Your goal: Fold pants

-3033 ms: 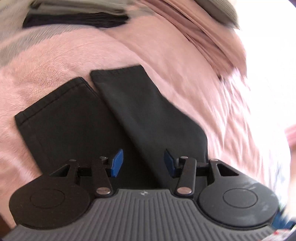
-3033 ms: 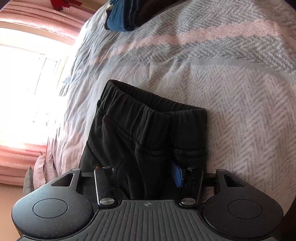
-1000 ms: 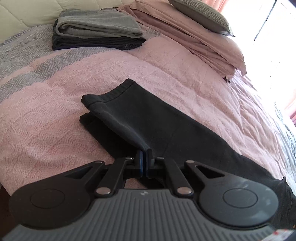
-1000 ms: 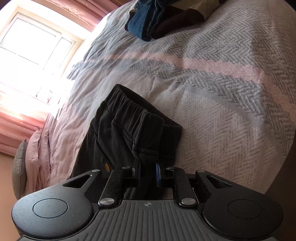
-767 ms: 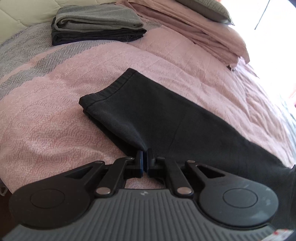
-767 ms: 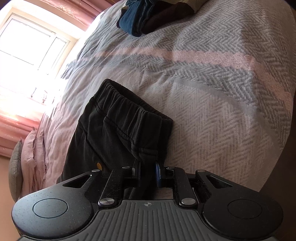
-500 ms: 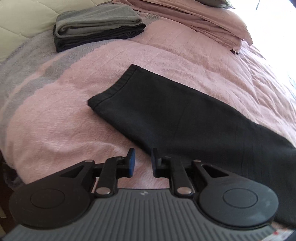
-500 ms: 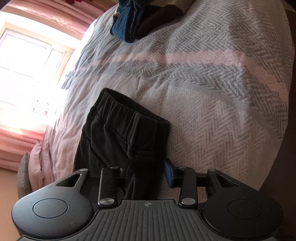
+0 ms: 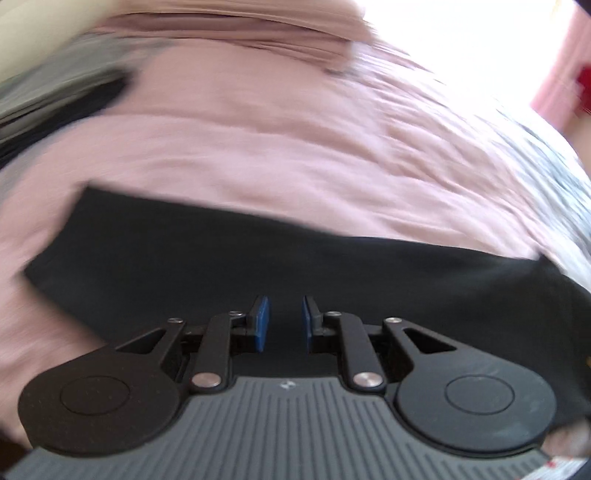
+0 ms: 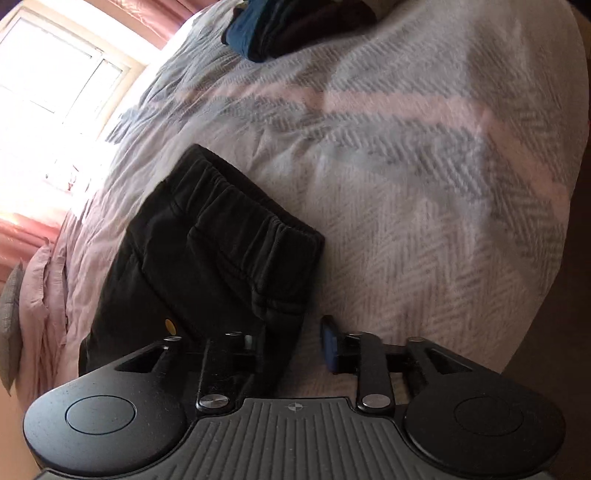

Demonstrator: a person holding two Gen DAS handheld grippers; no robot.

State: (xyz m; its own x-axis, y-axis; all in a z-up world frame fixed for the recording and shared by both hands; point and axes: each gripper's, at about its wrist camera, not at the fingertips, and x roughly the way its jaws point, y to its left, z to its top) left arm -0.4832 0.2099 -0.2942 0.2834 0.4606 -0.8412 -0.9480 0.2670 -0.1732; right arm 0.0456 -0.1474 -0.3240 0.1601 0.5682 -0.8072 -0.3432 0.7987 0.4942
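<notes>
Black pants lie on the bed, folded lengthwise with one leg on the other. In the blurred left wrist view the pant legs (image 9: 258, 258) stretch across the frame. My left gripper (image 9: 282, 321) hovers over them, blue pads a little apart with nothing pinched. In the right wrist view the elastic waistband (image 10: 251, 206) lies just ahead of my right gripper (image 10: 291, 343). Its jaws are opening. The edge of the pants (image 10: 207, 266) hangs loosely between them and covers the left finger; the right pad (image 10: 328, 343) stands clear of the cloth.
The pink and grey bedspread (image 9: 295, 147) spreads all around. A blurred stack of folded clothes (image 9: 74, 92) sits at the far left by pink pillows (image 9: 258, 26). A pile of dark and blue clothes (image 10: 288, 26) lies ahead of the waistband. The bed edge (image 10: 554, 295) drops off at the right.
Both grippers have let go of the pants. The left one opened slightly and swung along the legs towards the middle. The right one stayed put while its jaws spread.
</notes>
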